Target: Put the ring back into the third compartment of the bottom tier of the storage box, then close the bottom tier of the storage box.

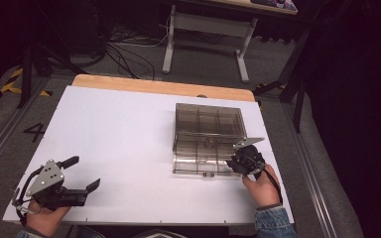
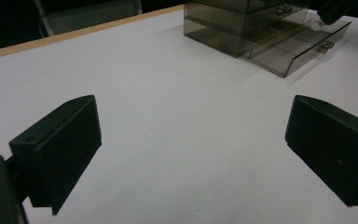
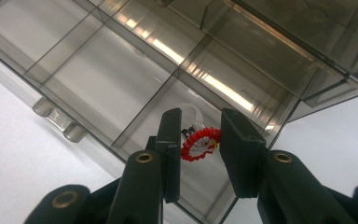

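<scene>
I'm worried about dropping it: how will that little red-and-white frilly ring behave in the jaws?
The small red-and-white frilled ring looks light and probably soft-edged, so it may twist. The right gripper brackets it over the smoky clear plastic drawer; its clear band seems slippery.

a lab: floor cables (image 1: 129,54), hazard tape (image 1: 11,82), bare table (image 1: 119,134).

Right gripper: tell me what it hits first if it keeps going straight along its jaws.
Probably the floor of the open drawer. The right gripper points down into its end compartment, a small red-and-white ornament between its jaws. Depth is hard to judge.
</scene>
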A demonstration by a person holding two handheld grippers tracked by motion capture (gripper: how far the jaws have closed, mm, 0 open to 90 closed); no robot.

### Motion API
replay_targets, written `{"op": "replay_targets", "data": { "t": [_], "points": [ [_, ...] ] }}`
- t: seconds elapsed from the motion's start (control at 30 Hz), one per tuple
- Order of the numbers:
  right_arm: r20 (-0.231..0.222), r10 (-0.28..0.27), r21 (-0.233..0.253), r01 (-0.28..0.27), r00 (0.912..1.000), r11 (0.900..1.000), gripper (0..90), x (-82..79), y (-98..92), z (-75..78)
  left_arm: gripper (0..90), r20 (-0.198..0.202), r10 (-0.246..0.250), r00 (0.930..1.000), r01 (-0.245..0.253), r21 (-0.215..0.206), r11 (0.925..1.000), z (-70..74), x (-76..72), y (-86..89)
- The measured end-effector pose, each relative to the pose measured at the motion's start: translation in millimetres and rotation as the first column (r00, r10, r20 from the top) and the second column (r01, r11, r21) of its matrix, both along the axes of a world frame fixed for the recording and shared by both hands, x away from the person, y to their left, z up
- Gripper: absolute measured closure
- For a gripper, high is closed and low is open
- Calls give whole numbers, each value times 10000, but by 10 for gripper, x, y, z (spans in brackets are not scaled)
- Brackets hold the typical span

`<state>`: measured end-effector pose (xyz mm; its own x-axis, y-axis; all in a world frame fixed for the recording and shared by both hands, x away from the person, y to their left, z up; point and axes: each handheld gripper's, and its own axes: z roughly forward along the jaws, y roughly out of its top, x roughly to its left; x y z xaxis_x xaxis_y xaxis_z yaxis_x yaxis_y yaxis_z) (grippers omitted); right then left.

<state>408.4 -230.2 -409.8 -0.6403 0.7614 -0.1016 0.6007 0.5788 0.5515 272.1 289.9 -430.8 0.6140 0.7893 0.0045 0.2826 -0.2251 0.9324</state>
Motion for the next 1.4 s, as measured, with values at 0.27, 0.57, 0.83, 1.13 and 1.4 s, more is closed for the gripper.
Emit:
{"op": "replay_targets", "data": {
  "t": [0.27, 0.57, 0.83, 1.13, 1.4],
  "points": [
    [-246, -57, -99, 55, 9997, 9999, 685, 21, 3, -41, 41, 13, -14, 10000, 14, 20, 10000, 1, 1, 3],
    [-99, -48, -47, 47, 9999, 10000, 666, 6, 4, -5, 42, 15, -6, 10000, 6, 26, 10000, 1, 1, 3],
    [535, 191, 390, -212, 9984, 9990, 764, -62, 31, 129, 42, 65, 18, 10000, -18, 44, 10000, -2, 1, 11],
    [803, 961, 233, -982, 9921, 9949, 846, -141, 115, 185, 41, 24, 6, 10000, -6, 35, 10000, -2, -3, 5],
    [799, 1779, 125, -1794, 9808, 9837, 855, -184, 195, 188, 42, 3, 11, 10000, -11, -21, 10000, -2, -3, 4]
  ]
}}
